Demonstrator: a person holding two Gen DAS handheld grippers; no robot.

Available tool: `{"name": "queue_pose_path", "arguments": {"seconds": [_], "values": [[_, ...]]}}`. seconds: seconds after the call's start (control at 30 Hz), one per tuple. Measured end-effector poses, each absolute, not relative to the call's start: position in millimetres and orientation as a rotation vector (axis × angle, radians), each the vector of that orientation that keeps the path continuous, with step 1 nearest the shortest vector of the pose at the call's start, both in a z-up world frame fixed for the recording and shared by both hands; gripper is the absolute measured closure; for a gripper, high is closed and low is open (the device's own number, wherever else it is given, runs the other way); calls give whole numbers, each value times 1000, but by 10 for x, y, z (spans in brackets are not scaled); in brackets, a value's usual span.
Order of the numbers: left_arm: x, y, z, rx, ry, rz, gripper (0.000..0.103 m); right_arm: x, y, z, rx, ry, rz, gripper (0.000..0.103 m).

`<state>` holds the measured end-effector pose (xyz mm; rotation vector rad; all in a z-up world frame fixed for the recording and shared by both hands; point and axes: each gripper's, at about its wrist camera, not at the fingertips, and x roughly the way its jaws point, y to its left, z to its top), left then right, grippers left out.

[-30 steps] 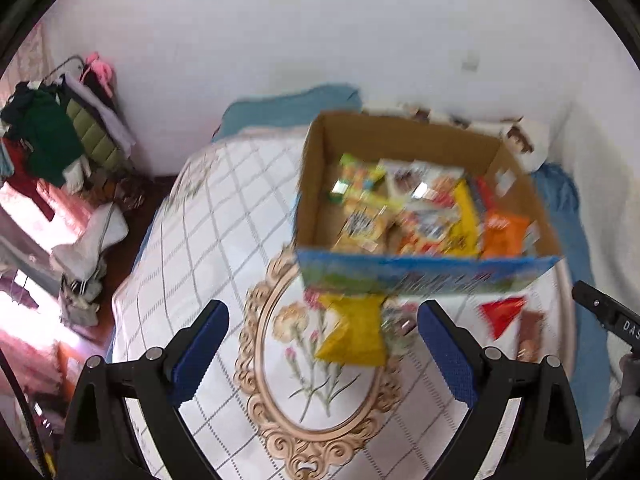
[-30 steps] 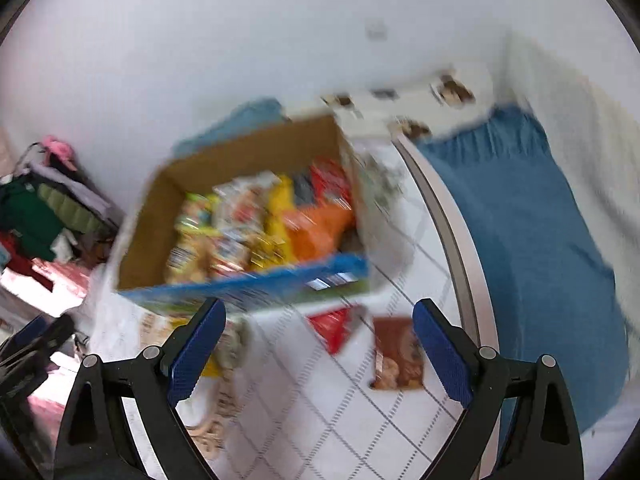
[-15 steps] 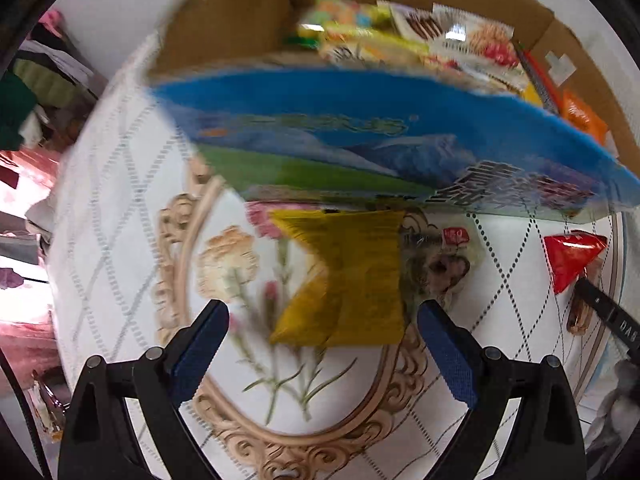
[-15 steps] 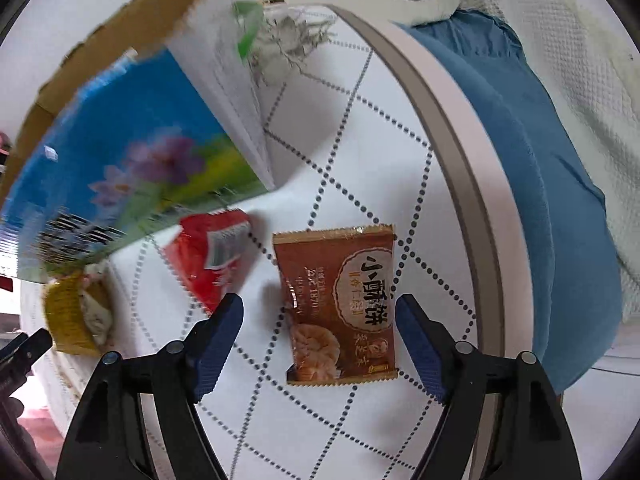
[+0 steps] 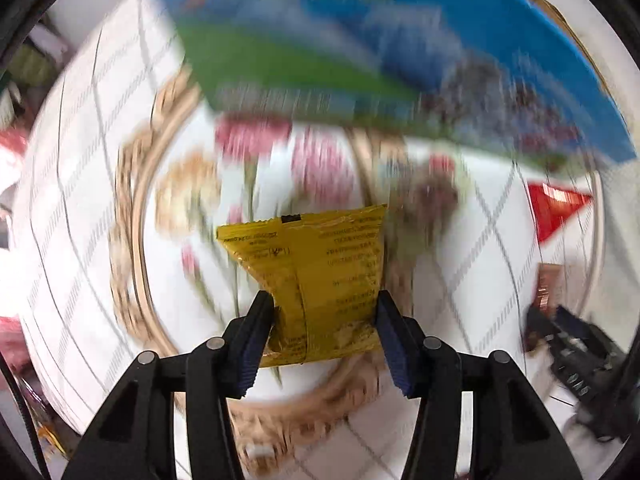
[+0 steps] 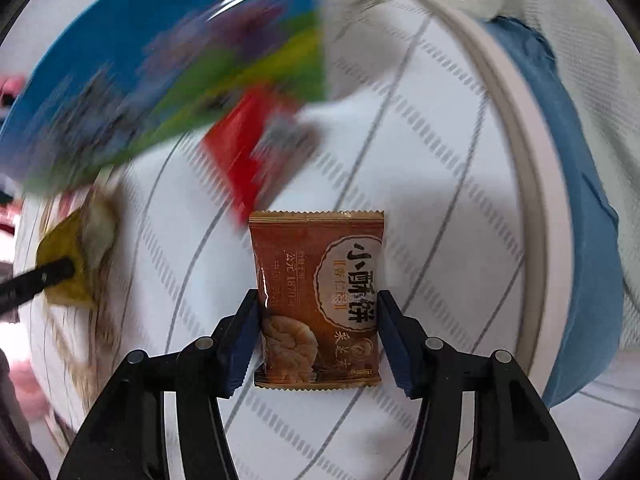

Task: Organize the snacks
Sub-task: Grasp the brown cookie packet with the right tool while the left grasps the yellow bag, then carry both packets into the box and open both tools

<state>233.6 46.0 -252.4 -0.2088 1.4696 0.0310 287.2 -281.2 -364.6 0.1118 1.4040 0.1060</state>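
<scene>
Left gripper [image 5: 320, 334] jaws have just closed onto the yellow bag [image 5: 316, 284]; right gripper [image 6: 318, 334] jaws, closing, seemingly clamp the brown packet [image 6: 320, 300]. Slick film could slip on lifting toward the box [image 5: 400, 40] beyond.

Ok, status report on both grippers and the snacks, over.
Left gripper jaws just closed on yellow packet. Right gripper jaws closing, pinching brown biscuit packet. Red packet loose on table by box. Nothing blocking.
</scene>
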Motion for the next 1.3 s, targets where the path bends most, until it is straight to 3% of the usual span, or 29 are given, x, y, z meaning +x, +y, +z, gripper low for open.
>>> {"name": "queue_pose_path", "arguments": {"seconds": [0.23,0.37,0.83,0.93,1.03,1.3], "values": [[1909,463,-2780,-310,1572,-20,54,2308,-2403,-3664,33,1474,248,44],[1978,495,-2967,-339,1589,0,47,2227,-2316,-3688,11,1479,251,43],[2148,265,-3079,-291,1584,45,48,2542,-2330,-3860,81,1494,197,32],[2063,218,-2954,-262,1574,45,55,2469,-2308,-3945,49,1483,198,32],[2005,177,-2799,-261,1572,12,58,2420,-2221,-3901,-10,1443,204,44],[2122,-54,-1921,-234,1433,-103,58,2411,-2174,-3457,50,1370,279,45]]}}
